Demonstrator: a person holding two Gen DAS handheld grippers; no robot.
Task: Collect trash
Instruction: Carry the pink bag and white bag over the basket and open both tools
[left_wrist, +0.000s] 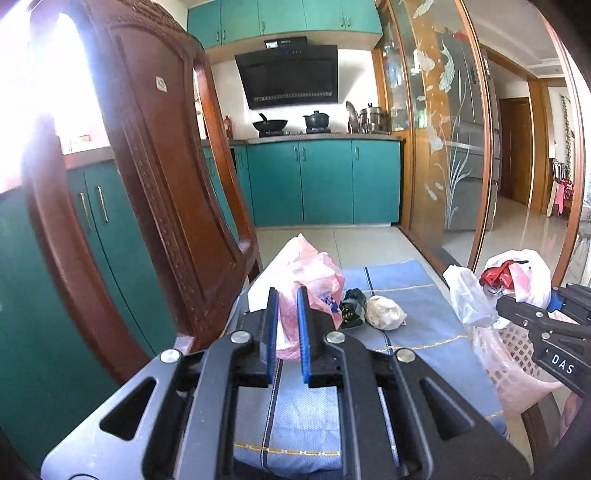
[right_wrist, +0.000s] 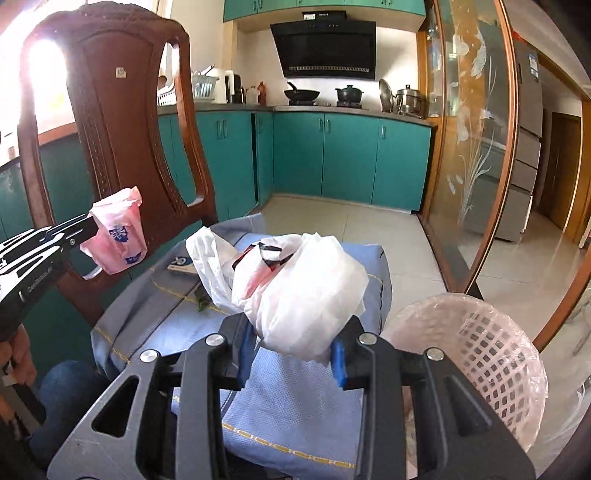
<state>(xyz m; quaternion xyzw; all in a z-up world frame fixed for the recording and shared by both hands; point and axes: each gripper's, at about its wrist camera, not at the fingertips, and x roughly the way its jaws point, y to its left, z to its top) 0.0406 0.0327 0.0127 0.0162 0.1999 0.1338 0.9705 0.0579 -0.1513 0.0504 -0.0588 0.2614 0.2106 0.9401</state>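
Observation:
My left gripper (left_wrist: 287, 301) is shut on a pink plastic bag (left_wrist: 314, 273) and holds it above the blue-clothed table (left_wrist: 424, 325); the bag also shows in the right wrist view (right_wrist: 118, 236). My right gripper (right_wrist: 291, 350) is shut on a white plastic bag (right_wrist: 303, 284) with red inside, held above the table beside the pink lattice bin (right_wrist: 491, 354). The white bag (left_wrist: 517, 280) and bin (left_wrist: 517, 373) show at the right of the left wrist view. A dark wrapper (left_wrist: 352, 301) and a crumpled white tissue (left_wrist: 386, 312) lie on the cloth.
A carved wooden chair (left_wrist: 155, 184) stands close on the left of the table. A small packet (right_wrist: 183, 266) lies at the table's far side. Teal kitchen cabinets (left_wrist: 321, 181) and a glass sliding door (left_wrist: 454, 147) are behind. The bin has a clear plastic liner.

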